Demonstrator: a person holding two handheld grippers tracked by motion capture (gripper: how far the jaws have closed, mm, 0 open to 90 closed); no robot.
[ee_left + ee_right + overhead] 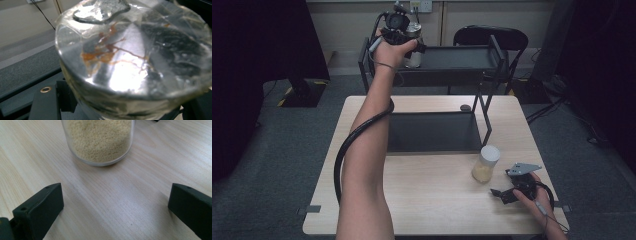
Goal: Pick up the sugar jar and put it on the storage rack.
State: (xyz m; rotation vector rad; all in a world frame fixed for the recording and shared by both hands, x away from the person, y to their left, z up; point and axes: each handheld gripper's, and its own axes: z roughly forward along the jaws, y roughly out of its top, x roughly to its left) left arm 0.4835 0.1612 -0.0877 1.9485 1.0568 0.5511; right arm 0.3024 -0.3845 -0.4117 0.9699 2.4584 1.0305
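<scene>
While the table [422, 200] carries a two-tier dark metal rack [447, 90] across its far half, the work in hand looks to be the setting of a clear jar [413, 47] onto the rack's upper shelf [462, 57], and doing it well depends on a level, unhurried descent. The person's left arm [367, 150] stretches far forward, and the left gripper [398, 34] holds the jar at the shelf's left end, its jaws pinching the jar's sides; in the left gripper view the glass [135, 60] sits very close to the lens, with orange-brown strands inside, and the dark shelf edge lies below it. I cannot tell whether the base already touches the shelf. My advice is to keep the jar upright, lower it until the base sits flat and clear of the raised rim, and only then ease the jaws apart, drawing straight back so they do not drag it over. The right gripper [512, 192] rests low on the table near its right front corner, jaws spread wide around nothing, pointing at a second jar [486, 164] of pale yellow grains [100, 140] just ahead; it is best kept still for now.
</scene>
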